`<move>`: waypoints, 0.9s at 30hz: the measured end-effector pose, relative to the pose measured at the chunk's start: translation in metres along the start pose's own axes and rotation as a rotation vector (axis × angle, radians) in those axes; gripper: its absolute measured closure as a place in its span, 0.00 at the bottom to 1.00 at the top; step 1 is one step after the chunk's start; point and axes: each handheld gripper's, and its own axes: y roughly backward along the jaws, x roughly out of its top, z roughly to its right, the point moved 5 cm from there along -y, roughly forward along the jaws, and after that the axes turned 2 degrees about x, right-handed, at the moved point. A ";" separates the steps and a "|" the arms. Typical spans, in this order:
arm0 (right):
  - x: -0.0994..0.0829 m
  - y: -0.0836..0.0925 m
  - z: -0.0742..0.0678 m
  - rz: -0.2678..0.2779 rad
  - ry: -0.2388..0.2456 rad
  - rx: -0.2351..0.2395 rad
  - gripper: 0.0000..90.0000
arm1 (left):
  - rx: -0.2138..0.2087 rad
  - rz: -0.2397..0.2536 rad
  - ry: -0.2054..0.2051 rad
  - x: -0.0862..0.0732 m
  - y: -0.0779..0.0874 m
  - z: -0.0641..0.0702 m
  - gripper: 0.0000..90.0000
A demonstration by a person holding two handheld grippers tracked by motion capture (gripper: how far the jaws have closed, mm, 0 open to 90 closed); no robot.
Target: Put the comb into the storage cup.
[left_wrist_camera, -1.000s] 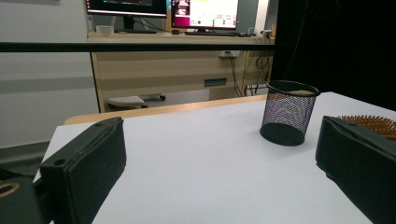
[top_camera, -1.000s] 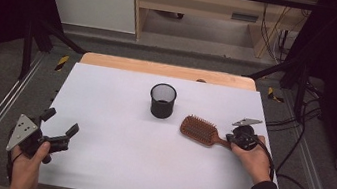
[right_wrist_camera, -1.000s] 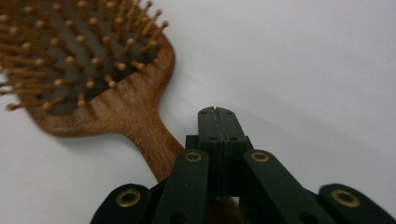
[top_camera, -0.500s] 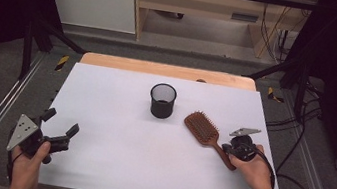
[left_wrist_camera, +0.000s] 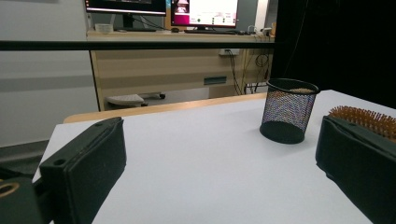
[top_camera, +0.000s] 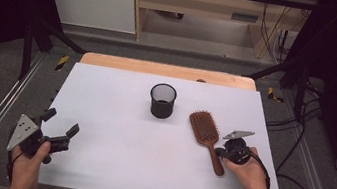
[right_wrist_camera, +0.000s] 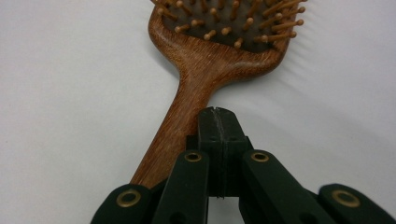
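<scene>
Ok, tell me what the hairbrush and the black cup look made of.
Hairbrush: wood, going by the brown grain along its handle, smooth with a slight sheen; the bristles look like wooden pins with rounded tips. Cup: black wire mesh, probably metal, since the background shows through its wall; matte.

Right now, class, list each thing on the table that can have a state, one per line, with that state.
Hairbrush: lying flat, bristles up, handle toward the person.
Mesh cup: upright, looks empty.
Left tongs: jaws wide open, nothing between them, held over the table's near left corner.
Right tongs: jaws shut together, nothing between them, tips pressed against the hairbrush handle's side.
</scene>
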 end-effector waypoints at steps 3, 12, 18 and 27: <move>0.000 0.000 -0.001 -0.001 0.000 0.002 1.00 | -0.001 -0.001 -0.001 0.000 0.000 0.000 0.02; 0.005 0.009 0.001 0.036 -0.028 -0.009 1.00 | -0.002 0.000 -0.001 0.000 0.000 0.000 0.02; 0.013 0.019 -0.001 0.079 -0.051 -0.012 1.00 | -0.003 0.000 -0.002 0.000 0.000 0.001 0.02; 0.020 0.022 -0.007 0.095 -0.073 -0.014 0.85 | -0.005 0.001 0.000 0.000 0.000 0.001 0.02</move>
